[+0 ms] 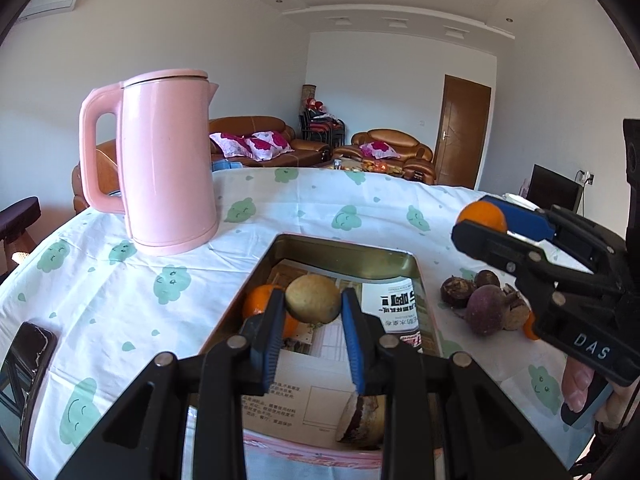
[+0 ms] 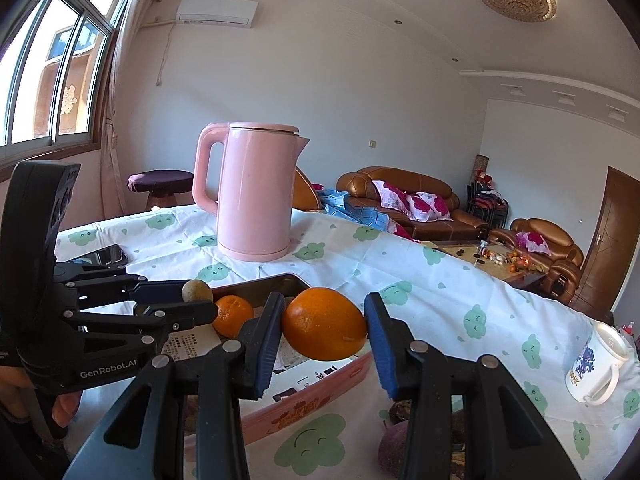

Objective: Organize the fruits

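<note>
My left gripper (image 1: 313, 314) is shut on a round tan fruit (image 1: 313, 298), held just above the open metal tin (image 1: 348, 246). The tin is lined with printed paper and holds a small orange (image 1: 256, 300) and a brown cut piece (image 1: 360, 420) near its front. My right gripper (image 2: 325, 334) is shut on a large orange (image 2: 324, 324) above the tin's pink side wall (image 2: 320, 396). In the right wrist view the left gripper (image 2: 196, 298) with the tan fruit (image 2: 197, 291) sits at the left. The right gripper (image 1: 476, 220) with its orange (image 1: 482, 216) shows at the right of the left wrist view.
A pink kettle (image 1: 168, 160) stands behind the tin on the cloud-print tablecloth (image 1: 120, 300). Several dark purple fruits (image 1: 484, 308) lie right of the tin. A dark phone (image 1: 28, 356) lies at the left edge, and a white mug (image 2: 596, 364) lies on its side at the far right.
</note>
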Tool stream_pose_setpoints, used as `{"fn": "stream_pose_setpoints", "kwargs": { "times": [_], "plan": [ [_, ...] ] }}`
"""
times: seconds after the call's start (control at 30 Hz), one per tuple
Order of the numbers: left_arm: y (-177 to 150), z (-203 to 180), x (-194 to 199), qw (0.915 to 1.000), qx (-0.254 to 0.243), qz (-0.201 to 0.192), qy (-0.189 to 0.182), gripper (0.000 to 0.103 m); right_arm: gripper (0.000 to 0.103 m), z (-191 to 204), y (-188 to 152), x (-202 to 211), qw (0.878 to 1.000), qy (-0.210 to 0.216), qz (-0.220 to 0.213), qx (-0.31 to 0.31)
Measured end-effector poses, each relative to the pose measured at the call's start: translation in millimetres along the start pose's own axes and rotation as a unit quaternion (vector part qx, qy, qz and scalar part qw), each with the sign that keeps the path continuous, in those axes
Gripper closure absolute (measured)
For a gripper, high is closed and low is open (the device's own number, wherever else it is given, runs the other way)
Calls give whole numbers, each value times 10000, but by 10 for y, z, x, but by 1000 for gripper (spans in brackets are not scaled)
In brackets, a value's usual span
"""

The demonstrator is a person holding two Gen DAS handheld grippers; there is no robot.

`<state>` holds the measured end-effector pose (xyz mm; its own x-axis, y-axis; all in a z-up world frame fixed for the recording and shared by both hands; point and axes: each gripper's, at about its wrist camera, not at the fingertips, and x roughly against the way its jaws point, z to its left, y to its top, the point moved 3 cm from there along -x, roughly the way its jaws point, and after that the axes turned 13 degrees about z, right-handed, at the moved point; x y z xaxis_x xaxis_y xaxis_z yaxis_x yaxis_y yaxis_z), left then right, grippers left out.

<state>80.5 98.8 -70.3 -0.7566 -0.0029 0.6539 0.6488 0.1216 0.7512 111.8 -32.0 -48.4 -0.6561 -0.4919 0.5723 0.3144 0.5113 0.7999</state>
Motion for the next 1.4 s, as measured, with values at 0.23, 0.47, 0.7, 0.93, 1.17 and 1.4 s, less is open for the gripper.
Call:
{"fn": "stream_pose_setpoints", "kwargs": {
  "times": [0.23, 0.47, 0.7, 0.93, 1.17, 1.4],
  "plan": [
    [10, 80, -45, 9999, 67, 130, 63, 74, 60, 106, -56, -209, 9995, 218, 237, -14],
    [22, 117, -120, 9995, 44, 313, 95, 74, 60, 161, -108, -368, 9984, 332, 454, -3],
    [26, 125, -196, 9986, -7, 515, 80, 74, 60, 165, -104, -440, 9972, 407, 622, 17],
    [28, 103, -272, 9975, -81, 703, 69, 74, 60, 138, -111, -562, 9947, 517, 890, -73],
    [22, 98, -325, 9964, -90, 845, 55, 74, 60, 163, -124, -626, 9929, 543, 1060, -31],
    [19, 66, -380, 9951, -166, 974, 41, 74, 60, 174, -138, -715, 9898, 591, 1294, -39]
  ]
}}
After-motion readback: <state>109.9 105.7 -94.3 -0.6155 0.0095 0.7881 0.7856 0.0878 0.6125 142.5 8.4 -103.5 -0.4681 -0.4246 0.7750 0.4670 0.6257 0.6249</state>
